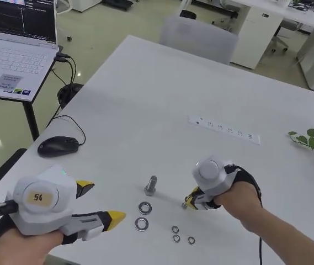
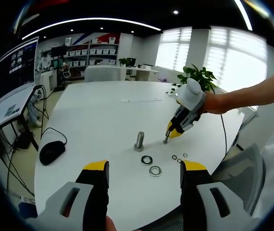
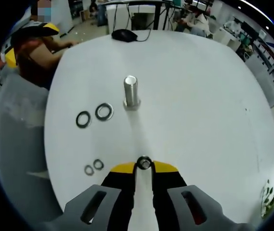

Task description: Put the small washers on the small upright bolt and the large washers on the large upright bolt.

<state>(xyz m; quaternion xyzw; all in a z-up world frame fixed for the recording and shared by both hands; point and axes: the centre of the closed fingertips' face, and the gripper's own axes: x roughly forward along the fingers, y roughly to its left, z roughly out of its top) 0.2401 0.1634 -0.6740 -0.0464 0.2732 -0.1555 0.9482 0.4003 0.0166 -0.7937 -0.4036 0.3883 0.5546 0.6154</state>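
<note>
1. Large bolt [image 1: 151, 185]: stands upright on its head on the white table [image 1: 145, 110], with a bare shank. It is the reference point for every entry below.
2. Small bolt [image 3: 144, 162]: near the large bolt, to its right in the head view. It is pinched at the tips of the right gripper's jaws. The left gripper view shows its lower end at the table surface, though contact cannot be confirmed.
3. Large washers [image 1: 144, 207]: two, lying flat just in front of the large bolt on the person's side. One lies behind the other, close together but apart.
4. Small washers [image 1: 175, 229]: three, lying flat in a loose cluster. They sit nearer the person than the large bolt and to its right, beside the large washers.
5. Right gripper [image 1: 191, 201]: held in a gloved hand to the right of the large bolt, angled down toward the table. Its jaws are drawn narrow and clamped on the small bolt.
6. Left gripper [image 1: 100, 201]: to the left of the large bolt and nearer the person. Its yellow-tipped jaws are spread wide and hold nothing.
7. Computer mouse [image 1: 58, 146]: black and corded, on the table well to the left of the large bolt.
8. Power strip [image 1: 224, 128]: white, lying flat beyond the large bolt toward the far right.
9. Laptop [image 1: 13, 49]: open on a separate stand, far beyond and left of the large bolt.
10. Plant [image 1: 311, 138]: green leaves at the table's right edge, well apart from the large bolt.
</note>
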